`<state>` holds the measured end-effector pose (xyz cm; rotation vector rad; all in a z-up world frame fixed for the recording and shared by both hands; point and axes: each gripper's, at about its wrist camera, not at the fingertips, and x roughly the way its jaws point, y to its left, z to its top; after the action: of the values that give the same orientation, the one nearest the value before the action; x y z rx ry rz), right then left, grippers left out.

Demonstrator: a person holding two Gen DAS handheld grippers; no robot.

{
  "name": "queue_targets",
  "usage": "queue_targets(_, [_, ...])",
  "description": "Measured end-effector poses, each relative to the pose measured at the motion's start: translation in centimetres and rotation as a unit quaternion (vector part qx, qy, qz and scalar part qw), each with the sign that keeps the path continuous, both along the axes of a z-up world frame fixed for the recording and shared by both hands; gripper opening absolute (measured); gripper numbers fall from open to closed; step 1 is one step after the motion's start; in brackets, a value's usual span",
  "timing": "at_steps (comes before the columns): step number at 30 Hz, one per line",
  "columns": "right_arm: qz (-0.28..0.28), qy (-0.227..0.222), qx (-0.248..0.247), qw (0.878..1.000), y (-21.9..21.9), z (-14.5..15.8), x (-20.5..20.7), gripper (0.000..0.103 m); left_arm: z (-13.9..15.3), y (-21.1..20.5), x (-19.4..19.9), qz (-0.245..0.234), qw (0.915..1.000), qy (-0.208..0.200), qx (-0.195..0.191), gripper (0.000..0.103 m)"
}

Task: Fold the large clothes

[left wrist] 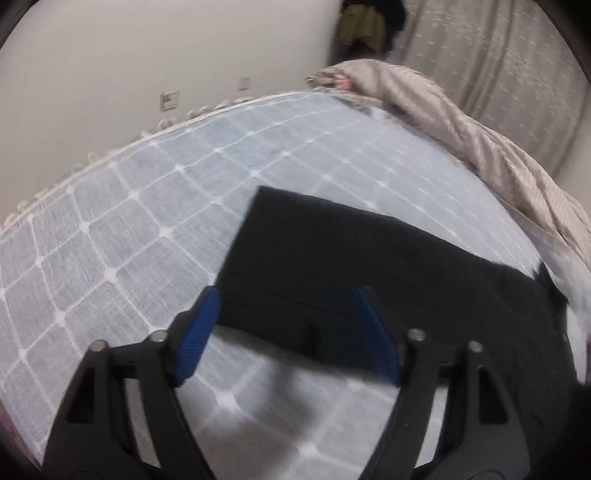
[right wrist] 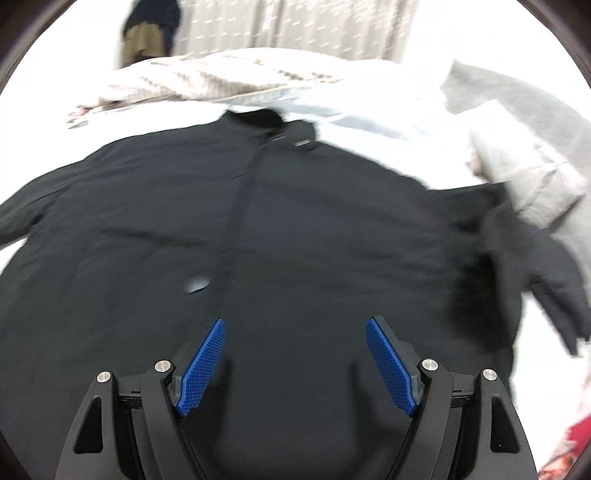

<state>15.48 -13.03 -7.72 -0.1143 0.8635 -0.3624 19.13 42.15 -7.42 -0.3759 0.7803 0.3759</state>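
Note:
A large black jacket (right wrist: 295, 221) lies spread front-up on the bed, its collar (right wrist: 273, 122) at the far side. One sleeve (right wrist: 524, 266) is bent over at the right, and the other runs off to the left. In the left wrist view that outstretched black sleeve (left wrist: 332, 258) lies flat on the quilted bed cover (left wrist: 129, 221). My left gripper (left wrist: 288, 295) hangs open over the sleeve's near edge, pads not pressing on it. My right gripper (right wrist: 295, 323) is open above the jacket's lower body, with nothing gripped.
A beige striped blanket (left wrist: 461, 129) is bunched along the bed's far side. A grey pillow (right wrist: 517, 158) lies by the jacket's right shoulder. Curtains (right wrist: 295, 26) and hanging clothes (right wrist: 147, 33) stand behind the bed, and a wall (left wrist: 110, 66) borders it. Something red (right wrist: 576, 443) lies at the near right.

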Motion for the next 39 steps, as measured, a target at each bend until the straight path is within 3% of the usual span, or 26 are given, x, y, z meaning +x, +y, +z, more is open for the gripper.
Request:
queue_targets(5, [-0.088,-0.037,-0.091,0.991,-3.6,1.7,-0.5,0.08,2.6,-5.7,-3.0,-0.084,0.9964,0.007,-0.008,0.094])
queue_targets(8, [-0.116,-0.04,-0.071,0.99,-6.0,2.3,-1.1,0.08,3.1,-9.6,-4.2,-0.155,0.9855,0.023,-0.064,0.096])
queue_targets(10, [-0.125,-0.037,-0.055,0.99,-7.1,2.4,-1.3,0.08,3.4,-12.4,-5.2,-0.202,0.9732,0.039,-0.103,0.096])
queue_targets(12, [-0.136,-0.033,-0.051,0.989,-8.1,2.4,-1.5,0.08,3.8,-14.9,-6.2,-0.231,0.9647,0.035,-0.122,0.097])
queue_targets(18, [-0.143,-0.017,-0.042,0.989,-10.1,1.8,-1.1,0.08,3.1,-21.6,-8.7,-0.268,0.9521,0.013,-0.147,0.1])
queue_targets(24, [-0.152,-0.002,-0.052,0.987,-13.7,0.5,0.0,0.078,-0.1,-28.2,-7.7,-0.295,0.9469,0.046,-0.119,0.1])
queue_targets(25, [-0.152,-0.006,-0.047,0.987,-14.4,0.5,0.1,0.069,-0.6,-29.1,-7.3,-0.3,0.9456,0.054,-0.115,0.1])
queue_targets(26, [-0.152,-0.011,-0.041,0.988,-15.1,0.7,0.1,0.048,-0.9,-29.8,-7.0,-0.305,0.9444,0.057,-0.11,0.1])
queue_targets(28, [-0.137,-0.017,-0.015,0.99,-16.6,1.5,0.0,0.016,-1.1,-31.2,-6.4,-0.308,0.9445,0.054,-0.101,0.1])
queue_targets(31, [-0.139,-0.044,-0.016,0.989,-18.7,3.9,-0.7,0.01,-1.1,-32.9,-5.8,-0.317,0.9418,0.041,-0.103,0.1])
queue_targets(36, [-0.17,-0.063,-0.088,0.979,-23.4,8.7,-1.9,0.008,-1.3,-34.9,-5.0,-0.339,0.9314,0.035,-0.129,0.1])
queue_targets(39, [-0.212,-0.068,-0.125,0.967,-27.4,11.3,-2.9,0.007,-1.5,-35.7,-4.7,-0.347,0.928,0.04,-0.129,0.1])
